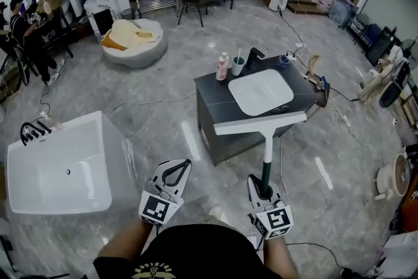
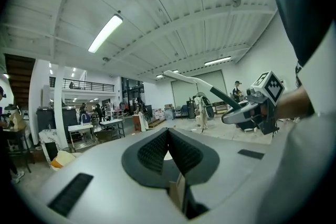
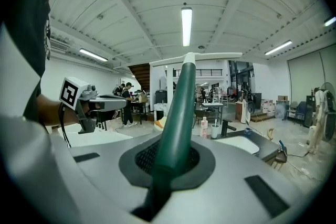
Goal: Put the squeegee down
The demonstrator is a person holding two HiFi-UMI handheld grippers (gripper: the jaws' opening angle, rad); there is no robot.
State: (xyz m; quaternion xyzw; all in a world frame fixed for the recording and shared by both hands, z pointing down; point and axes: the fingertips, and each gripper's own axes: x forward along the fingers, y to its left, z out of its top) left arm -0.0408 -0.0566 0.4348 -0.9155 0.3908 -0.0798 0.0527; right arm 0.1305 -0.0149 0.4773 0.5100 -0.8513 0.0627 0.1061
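Note:
The squeegee (image 1: 260, 123) has a dark green handle, a white shaft and a long white blade. My right gripper (image 1: 263, 191) is shut on the green handle and holds the tool out ahead, its blade hanging over the near edge of the dark vanity (image 1: 210, 101). In the right gripper view the handle (image 3: 176, 113) rises from between the jaws of my right gripper (image 3: 168, 157), with the blade across the top. My left gripper (image 1: 175, 170) is beside it on the left, shut and empty. Its pads (image 2: 152, 152) meet with nothing between them in the left gripper view.
The vanity carries a white sink basin (image 1: 261, 91), a black faucet (image 1: 253, 59), a bottle (image 1: 223, 66) and a cup (image 1: 238, 65). A white bathtub (image 1: 39, 196) stands at the left. Cables (image 1: 150, 101) trail over the grey tiled floor. People sit at desks far left (image 1: 16, 26).

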